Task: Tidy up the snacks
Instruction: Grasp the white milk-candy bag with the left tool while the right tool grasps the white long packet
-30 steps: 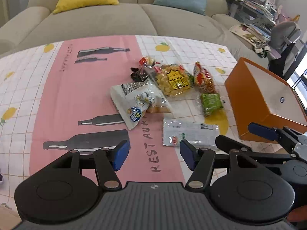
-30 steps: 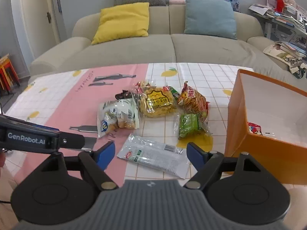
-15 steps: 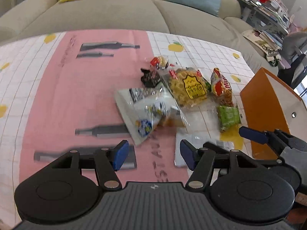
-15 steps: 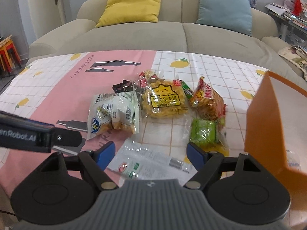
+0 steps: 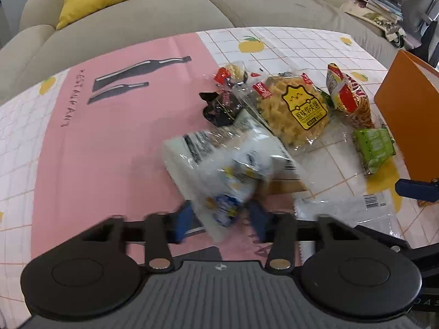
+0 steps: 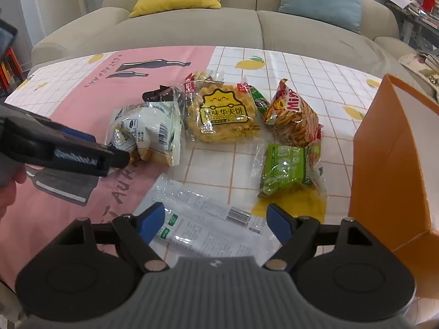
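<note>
Several snack packs lie on the tablecloth. My left gripper (image 5: pixel 221 220) has its fingers around the near end of a white bread pack (image 5: pixel 230 164), narrowed against it; the pack also shows in the right wrist view (image 6: pixel 148 134). My right gripper (image 6: pixel 216 220) is open over a clear flat packet (image 6: pixel 208 224). A yellow waffle pack (image 6: pixel 222 115), a red stick-snack bag (image 6: pixel 293 118) and a green pack (image 6: pixel 285 170) lie beyond. The orange box (image 6: pixel 389 170) stands at the right.
A small black packet (image 5: pixel 219 107) and a red-topped packet (image 5: pixel 230 72) lie behind the bread pack. A beige sofa (image 6: pixel 219 27) with yellow and blue cushions stands past the table's far edge. Cluttered shelves are at the far right.
My left gripper moved forward onto the white bread pack and its fingers narrowed around it. My right gripper moved forward and down over the clear packet, still open.
</note>
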`<control>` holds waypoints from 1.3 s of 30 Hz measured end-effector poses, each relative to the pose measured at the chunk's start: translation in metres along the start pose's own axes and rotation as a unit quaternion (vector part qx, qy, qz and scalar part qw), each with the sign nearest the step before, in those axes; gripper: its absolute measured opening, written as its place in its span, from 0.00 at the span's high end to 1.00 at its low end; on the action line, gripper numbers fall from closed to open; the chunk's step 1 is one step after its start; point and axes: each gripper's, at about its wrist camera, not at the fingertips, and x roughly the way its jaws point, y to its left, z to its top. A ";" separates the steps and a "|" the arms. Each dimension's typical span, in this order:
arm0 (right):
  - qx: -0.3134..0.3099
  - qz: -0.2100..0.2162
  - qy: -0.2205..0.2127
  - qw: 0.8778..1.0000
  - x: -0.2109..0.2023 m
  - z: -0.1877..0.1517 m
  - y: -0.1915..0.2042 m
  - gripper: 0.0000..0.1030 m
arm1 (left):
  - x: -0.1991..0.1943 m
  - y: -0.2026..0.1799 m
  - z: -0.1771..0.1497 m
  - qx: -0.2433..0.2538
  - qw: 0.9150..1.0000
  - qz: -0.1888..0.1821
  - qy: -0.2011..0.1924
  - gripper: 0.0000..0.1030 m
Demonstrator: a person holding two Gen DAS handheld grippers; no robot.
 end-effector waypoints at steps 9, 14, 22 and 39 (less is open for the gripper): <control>-0.007 0.005 0.031 0.999 -0.001 -0.014 0.005 0.23 | -0.011 0.002 -0.014 -0.060 0.998 0.008 0.025 0.87; -0.012 -0.011 0.050 0.999 -0.006 -0.026 0.008 0.24 | -0.025 -0.003 -0.033 -0.079 0.995 0.027 0.051 0.88; 0.002 0.013 0.075 0.997 0.002 -0.028 0.001 0.42 | -0.040 -0.025 -0.060 -0.086 0.990 -0.039 0.105 0.91; -0.074 0.061 -0.002 0.995 -0.003 -0.009 0.000 0.23 | -0.058 -0.025 -0.030 0.005 1.000 0.007 0.000 0.18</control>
